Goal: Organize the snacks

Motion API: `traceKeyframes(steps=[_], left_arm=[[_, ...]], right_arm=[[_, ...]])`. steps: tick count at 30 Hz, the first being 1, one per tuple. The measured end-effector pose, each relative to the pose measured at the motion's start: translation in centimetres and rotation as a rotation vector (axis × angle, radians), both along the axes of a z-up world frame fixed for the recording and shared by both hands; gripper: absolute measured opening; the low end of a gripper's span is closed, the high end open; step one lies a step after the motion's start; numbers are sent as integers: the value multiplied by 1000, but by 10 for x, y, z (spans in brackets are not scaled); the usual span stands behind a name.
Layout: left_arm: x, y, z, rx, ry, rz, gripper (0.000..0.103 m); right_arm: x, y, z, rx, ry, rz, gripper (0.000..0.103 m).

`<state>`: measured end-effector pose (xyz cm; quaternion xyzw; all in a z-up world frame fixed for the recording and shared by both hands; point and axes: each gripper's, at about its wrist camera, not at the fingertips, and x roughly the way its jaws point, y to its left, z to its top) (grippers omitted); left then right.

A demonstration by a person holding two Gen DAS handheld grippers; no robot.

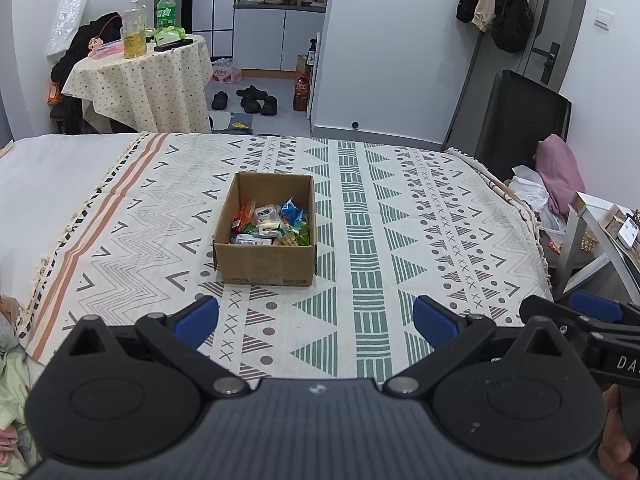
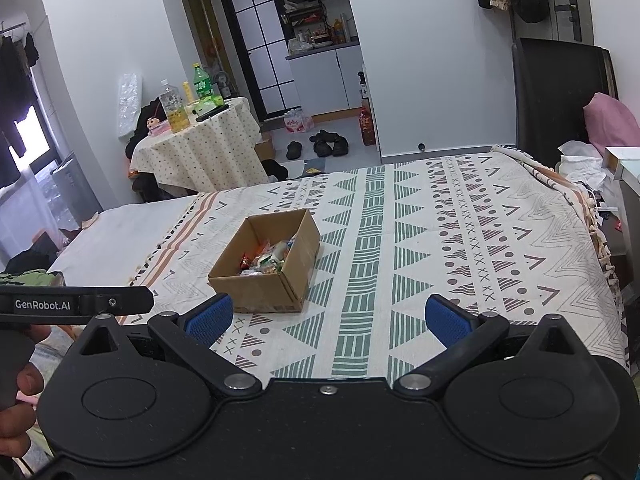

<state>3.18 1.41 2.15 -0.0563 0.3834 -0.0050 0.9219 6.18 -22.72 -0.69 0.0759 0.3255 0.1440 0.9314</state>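
Snacks [image 1: 270, 222] fill the cardboard box [image 1: 265, 268] on the patterned blanket [image 1: 400, 220]. Left wrist view — left gripper [image 1: 316, 320] spread wide, empty, short of the box. Right wrist view — right gripper [image 2: 328, 318] likewise wide apart, holding nothing; box [image 2: 260, 290] ahead-left.

A cardboard box [image 1: 265, 240] sits on the patterned blanket [image 1: 400, 220] covering the bed, snack packets [image 1: 270, 224] inside it. Beyond the bed's far-left corner stands a cloth-draped table [image 1: 140, 80] bearing bottles [image 1: 134, 28].
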Motion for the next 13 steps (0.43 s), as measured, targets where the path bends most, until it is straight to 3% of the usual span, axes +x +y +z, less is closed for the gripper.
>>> traceKeyframes(steps=[13], left_arm=[[-1,-1,1,9,-10,3,103]], right_arm=[[-1,0,-5,-4,3,1,103]])
